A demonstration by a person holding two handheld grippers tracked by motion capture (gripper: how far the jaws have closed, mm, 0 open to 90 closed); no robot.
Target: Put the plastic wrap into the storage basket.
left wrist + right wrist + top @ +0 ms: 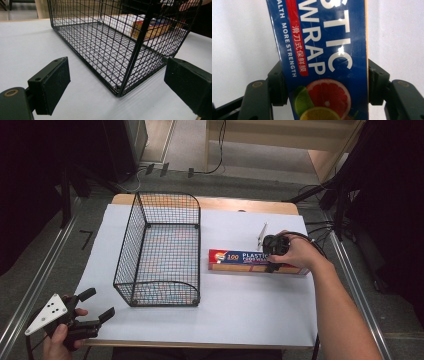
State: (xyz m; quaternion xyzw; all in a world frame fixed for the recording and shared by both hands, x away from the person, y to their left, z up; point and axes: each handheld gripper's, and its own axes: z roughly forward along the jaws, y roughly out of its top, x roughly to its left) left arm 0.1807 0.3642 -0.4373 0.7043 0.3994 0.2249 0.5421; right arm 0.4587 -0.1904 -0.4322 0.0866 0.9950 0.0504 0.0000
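Both jaws of the right gripper (pixel 274 251) pinch the plastic wrap box (pixel 240 261) across its long axis, near the table's (pixel 250 315) right edge; the left gripper (pixel 92 306), jaws spread, waits beside the wire basket (pixel 165 215).

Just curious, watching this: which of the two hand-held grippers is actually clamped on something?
The right hand-held gripper: its jaws press both sides of the plastic wrap box. The left hand-held gripper hangs open near the wire basket.

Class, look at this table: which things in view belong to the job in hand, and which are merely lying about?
In the job:
- plastic wrap box, lying on the table right of the basket
- right gripper, jaws closed on the box's two long sides
- wire basket, empty, a likely destination

Lying about:
- left gripper, open, idle at the table's near corner
- cables on the floor beyond the table
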